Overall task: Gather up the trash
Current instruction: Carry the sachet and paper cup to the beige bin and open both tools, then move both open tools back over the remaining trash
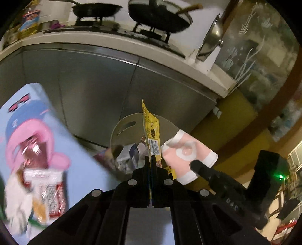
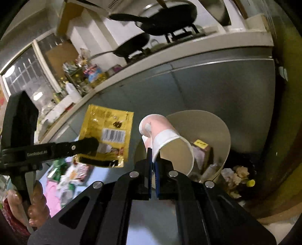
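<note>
The left gripper (image 1: 151, 160) was clamped tight on a flat yellow foil snack wrapper with a barcode (image 1: 152, 130), which stood edge-on above the closed jaws in its own camera; the right wrist view showed the same wrapper broadside, pinched near its lower edge. The right gripper (image 2: 153, 160) was likewise closed, its blue-lined jaws gripping the white rim of a pink-and-white paper cup (image 2: 166, 139) that lay tipped on its side, its mouth facing the camera and its base pointing away.

Both pieces of trash hung over a round beige plastic waste bin (image 2: 224, 132) that stood on the floor against the grey cabinet doors (image 1: 90, 90) under the kitchen counter. The cup was over the bin's near left rim; the wrapper was just left of the cup, apart from it. The bin already held crumpled packaging, among it a small carton with a yellow label (image 2: 201, 144).

At the left of both views lay a light blue tabletop printed with a pink cartoon figure (image 1: 79, 150), blurred. On it, toward its near edge, sat more litter: a red-and-white printed packet (image 1: 51, 190) and some white crumpled paper (image 1: 17, 197). A dark bag of loose rubbish (image 2: 237, 177) sat on the floor just right of the bin. Two black frying pans (image 1: 96, 9) rested on the stove above the cabinets.
</note>
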